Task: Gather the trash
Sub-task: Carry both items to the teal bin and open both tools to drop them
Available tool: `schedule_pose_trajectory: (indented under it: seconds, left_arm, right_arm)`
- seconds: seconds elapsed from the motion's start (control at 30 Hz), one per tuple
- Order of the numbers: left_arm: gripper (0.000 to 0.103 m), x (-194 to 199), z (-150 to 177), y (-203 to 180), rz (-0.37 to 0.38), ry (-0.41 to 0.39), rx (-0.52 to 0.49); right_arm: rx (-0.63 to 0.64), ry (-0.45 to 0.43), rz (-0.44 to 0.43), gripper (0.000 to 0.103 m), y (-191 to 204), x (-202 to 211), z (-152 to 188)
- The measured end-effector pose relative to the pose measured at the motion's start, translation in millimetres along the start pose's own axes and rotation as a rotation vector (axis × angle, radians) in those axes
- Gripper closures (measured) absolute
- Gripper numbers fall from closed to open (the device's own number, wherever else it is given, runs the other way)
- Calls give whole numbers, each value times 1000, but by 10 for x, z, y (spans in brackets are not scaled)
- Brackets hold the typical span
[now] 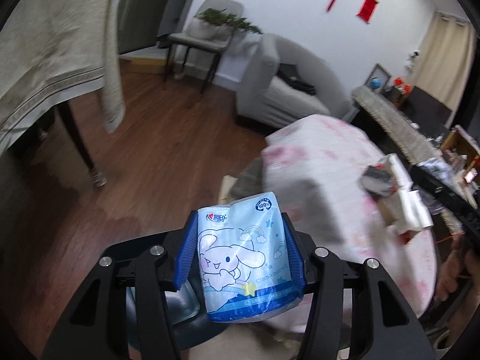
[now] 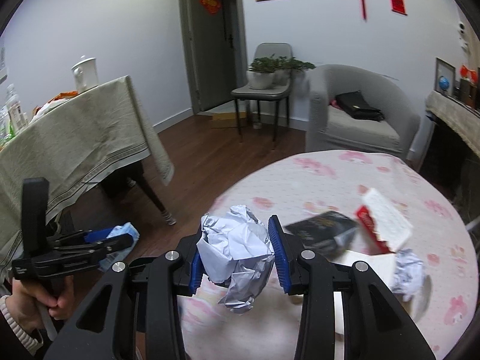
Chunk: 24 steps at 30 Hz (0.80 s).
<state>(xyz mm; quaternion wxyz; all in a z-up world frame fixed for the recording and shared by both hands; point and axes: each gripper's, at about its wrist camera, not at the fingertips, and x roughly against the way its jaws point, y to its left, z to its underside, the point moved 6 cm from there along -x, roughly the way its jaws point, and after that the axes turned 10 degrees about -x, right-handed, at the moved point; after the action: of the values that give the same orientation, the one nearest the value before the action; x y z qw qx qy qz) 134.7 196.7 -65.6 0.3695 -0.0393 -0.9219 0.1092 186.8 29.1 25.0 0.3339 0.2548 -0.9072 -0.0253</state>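
Observation:
My left gripper (image 1: 240, 234) is shut on a light blue cartoon tissue packet (image 1: 243, 255) and holds it in the air beside the round table, over the floor. It also shows in the right wrist view (image 2: 120, 240), still holding the packet (image 2: 124, 231). My right gripper (image 2: 237, 249) is shut on a crumpled ball of white paper (image 2: 235, 255), held over the near edge of the pink-flowered round table (image 2: 300, 174). On the table lie a black packet (image 2: 324, 231), a red and white box (image 2: 384, 222) and another crumpled paper (image 2: 408, 273).
A dark bin rim (image 1: 180, 303) shows below my left gripper. A table with a beige cloth (image 2: 75, 144) stands left, with a white jar (image 2: 85, 72) on it. A grey armchair (image 2: 354, 111) and a chair with plants (image 2: 264, 90) stand behind on the wooden floor (image 2: 210, 156).

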Motion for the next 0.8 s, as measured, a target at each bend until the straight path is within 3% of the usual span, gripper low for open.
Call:
schedule_pose_trajectory:
  seconds: [0.33,0.8]
  left_arm:
    - [47,-209,414,554,-104,144,16]
    - [46,-525,944,960,-115,338,24]
  right_arm:
    - [53,73,-83,64,576,-343,142]
    - [121,228,-143,64,1299,-920,547]
